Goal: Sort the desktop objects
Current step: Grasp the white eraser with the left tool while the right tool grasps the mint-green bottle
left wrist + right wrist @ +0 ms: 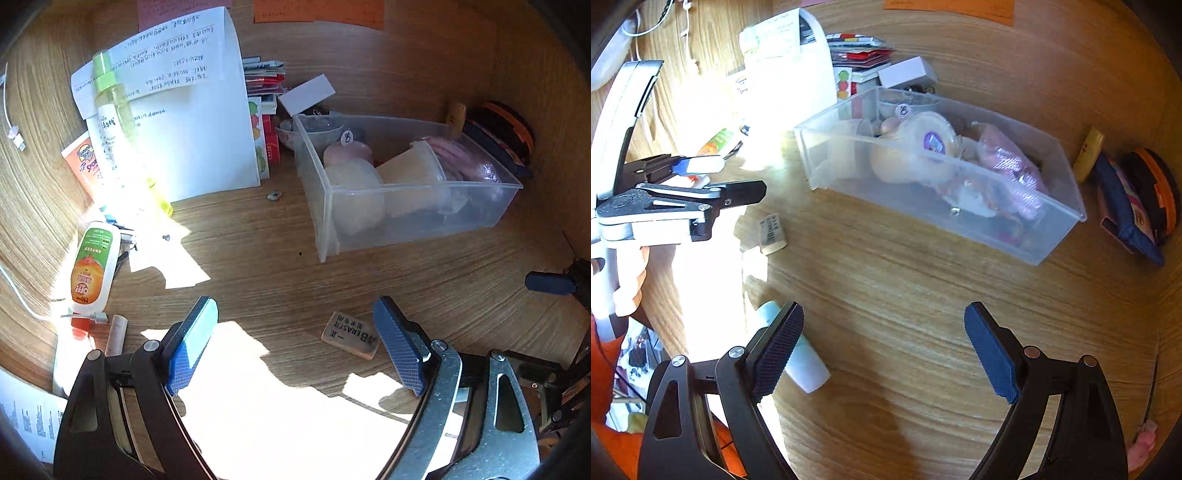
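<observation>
My left gripper [295,332] is open low over the wooden desk [258,266], nothing between its blue pads. A beige eraser [351,334] lies flat just inside its right finger, not touched. From the right wrist view the left gripper [731,177] shows side-on at the left, with the eraser [772,229] on the desk below it. My right gripper [884,343] is also open and holds nothing. A pale blue-white tube [803,358] lies beside its left finger. A clear plastic bin [424,186] [871,192] packed with jars and pink packets stands behind.
At the left lie a green spray bottle [110,122], an OFF lotion bottle [92,273], an orange sunscreen tube [83,162] and a lip balm [116,334]. Papers [192,122] and small boxes lean behind. A dark blue pouch [1126,210] and a yellow tube [1089,155] sit right of the bin.
</observation>
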`<state>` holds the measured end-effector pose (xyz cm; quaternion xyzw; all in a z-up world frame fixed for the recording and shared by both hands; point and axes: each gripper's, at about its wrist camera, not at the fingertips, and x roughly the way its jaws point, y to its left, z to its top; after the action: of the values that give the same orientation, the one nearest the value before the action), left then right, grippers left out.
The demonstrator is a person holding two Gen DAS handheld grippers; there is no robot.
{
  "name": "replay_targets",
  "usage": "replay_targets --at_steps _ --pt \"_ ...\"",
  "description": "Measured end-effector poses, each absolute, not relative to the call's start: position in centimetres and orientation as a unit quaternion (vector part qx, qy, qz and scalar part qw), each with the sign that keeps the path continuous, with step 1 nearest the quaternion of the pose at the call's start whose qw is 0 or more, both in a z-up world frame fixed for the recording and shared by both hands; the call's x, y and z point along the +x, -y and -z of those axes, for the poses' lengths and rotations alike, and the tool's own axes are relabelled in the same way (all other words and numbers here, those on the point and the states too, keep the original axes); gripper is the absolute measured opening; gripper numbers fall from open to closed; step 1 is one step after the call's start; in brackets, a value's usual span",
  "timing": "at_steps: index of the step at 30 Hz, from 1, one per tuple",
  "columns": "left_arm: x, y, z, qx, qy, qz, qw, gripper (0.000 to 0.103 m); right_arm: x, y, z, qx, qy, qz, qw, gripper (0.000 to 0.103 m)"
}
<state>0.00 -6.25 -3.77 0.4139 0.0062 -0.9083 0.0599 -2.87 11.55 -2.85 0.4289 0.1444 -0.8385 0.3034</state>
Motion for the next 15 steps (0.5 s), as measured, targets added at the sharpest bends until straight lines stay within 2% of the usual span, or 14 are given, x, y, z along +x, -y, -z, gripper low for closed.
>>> replay_targets --at_steps 15 --pt "1.8 5.3 7.0 0.455 -0.016 0.89 0.026 0.087 0.3 -8.5 5.1 0.408 -0.199 0.823 0.341 0.085"
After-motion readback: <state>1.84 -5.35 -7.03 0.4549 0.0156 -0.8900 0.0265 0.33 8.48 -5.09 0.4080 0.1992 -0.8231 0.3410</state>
